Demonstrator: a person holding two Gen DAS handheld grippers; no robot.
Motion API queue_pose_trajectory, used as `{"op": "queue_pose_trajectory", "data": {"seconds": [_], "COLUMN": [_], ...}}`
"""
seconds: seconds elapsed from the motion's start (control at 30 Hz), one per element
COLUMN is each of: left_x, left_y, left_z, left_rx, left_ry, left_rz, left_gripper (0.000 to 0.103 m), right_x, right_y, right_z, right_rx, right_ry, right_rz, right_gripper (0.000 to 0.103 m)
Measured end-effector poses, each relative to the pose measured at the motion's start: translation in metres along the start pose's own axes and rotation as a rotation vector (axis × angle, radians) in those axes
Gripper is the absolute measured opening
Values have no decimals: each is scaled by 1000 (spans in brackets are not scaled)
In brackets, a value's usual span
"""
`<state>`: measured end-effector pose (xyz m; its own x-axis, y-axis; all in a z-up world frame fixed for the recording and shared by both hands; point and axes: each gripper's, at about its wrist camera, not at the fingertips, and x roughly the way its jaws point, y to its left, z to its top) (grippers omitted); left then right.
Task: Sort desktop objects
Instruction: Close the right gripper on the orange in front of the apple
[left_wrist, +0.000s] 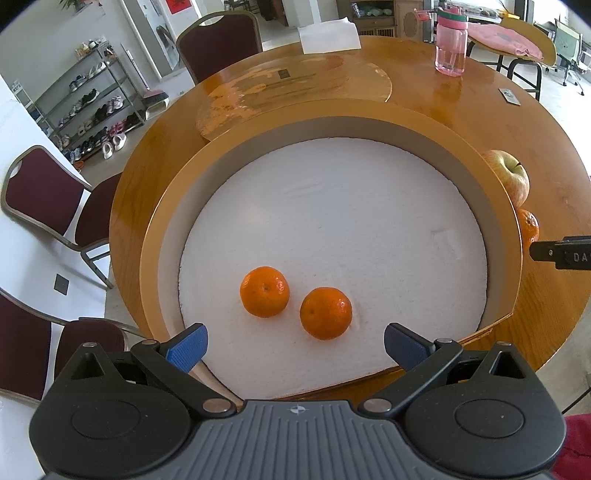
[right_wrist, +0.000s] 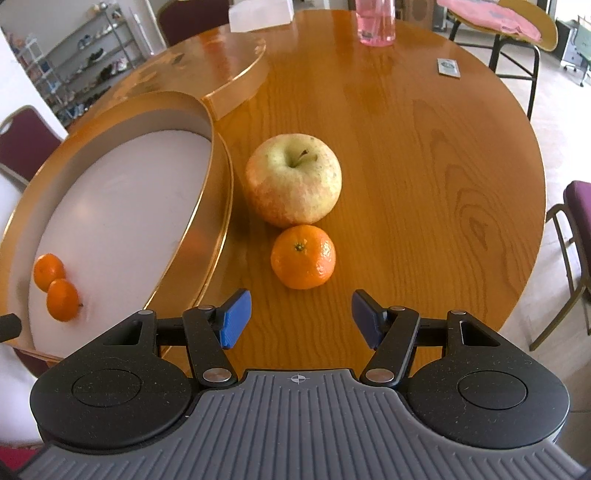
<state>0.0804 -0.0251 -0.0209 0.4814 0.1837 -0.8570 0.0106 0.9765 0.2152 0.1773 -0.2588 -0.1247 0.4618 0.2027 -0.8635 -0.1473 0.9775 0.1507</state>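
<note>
A round gold box with a white foam floor holds two tangerines, one to the left and one to the right. My left gripper hovers open over the box's near rim, just short of them, with nothing between its blue pads. Outside the box on the wooden table lie an apple and a third tangerine, touching each other. My right gripper stands open just in front of that tangerine, empty. The same box fills the left of the right wrist view.
The box's round lid lies behind the box. A pink water bottle and a small dark card sit at the far side of the table. Maroon chairs surround the table; a shoe rack stands against the left wall.
</note>
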Motion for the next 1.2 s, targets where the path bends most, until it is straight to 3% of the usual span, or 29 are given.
{"op": "queue_pose_trajectory", "data": {"seconds": [1.03, 1.1, 1.2], "left_x": [-1, -1, -1], "left_y": [17, 18, 18], "left_z": [-11, -12, -12], "left_rx": [-72, -71, -71], "left_ry": [38, 37, 36], "left_rz": [48, 46, 43], "left_gripper": [102, 102, 102], "right_x": [51, 52, 51], "right_y": [10, 9, 9], "right_z": [30, 30, 29], "right_rx": [-78, -74, -81], "right_ry": [56, 59, 62], "right_rz": [-43, -43, -46], "right_gripper": [60, 51, 49]}}
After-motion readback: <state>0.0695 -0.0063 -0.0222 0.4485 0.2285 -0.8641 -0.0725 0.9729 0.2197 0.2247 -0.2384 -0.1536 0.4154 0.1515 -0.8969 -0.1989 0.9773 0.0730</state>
